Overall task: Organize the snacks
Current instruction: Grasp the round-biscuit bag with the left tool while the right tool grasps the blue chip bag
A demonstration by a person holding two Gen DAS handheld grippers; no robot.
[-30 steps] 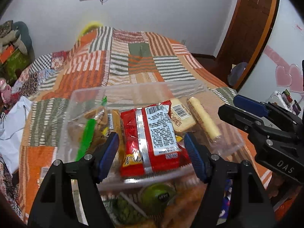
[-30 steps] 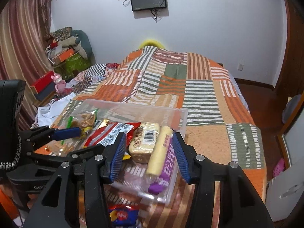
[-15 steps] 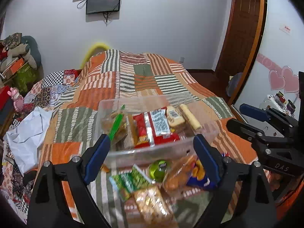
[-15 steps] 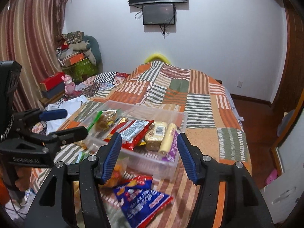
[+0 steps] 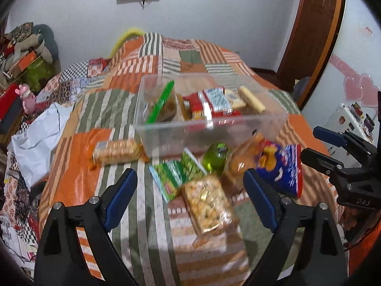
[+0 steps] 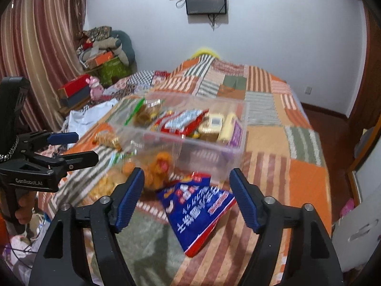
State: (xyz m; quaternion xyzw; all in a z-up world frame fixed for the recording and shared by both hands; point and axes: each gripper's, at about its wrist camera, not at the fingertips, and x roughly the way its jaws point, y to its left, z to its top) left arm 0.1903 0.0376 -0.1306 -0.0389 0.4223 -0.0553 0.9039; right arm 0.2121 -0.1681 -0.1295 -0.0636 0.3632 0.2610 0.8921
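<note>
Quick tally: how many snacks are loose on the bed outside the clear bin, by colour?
Green: 2 (flat packet, round pack)
Blue: 1 (chip bag)
Orange or tan: 3 (cracker pack, orange bag, clear bag of golden pieces)
Total: 6

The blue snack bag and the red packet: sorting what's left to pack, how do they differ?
The blue snack bag lies outside on the bedspread, in front of the clear bin; the red packet already lies inside it. The blue bag lies beside other loose snacks; the red packet is wedged among packed ones. Both are flat printed pouches, neither held by a tool.
</note>
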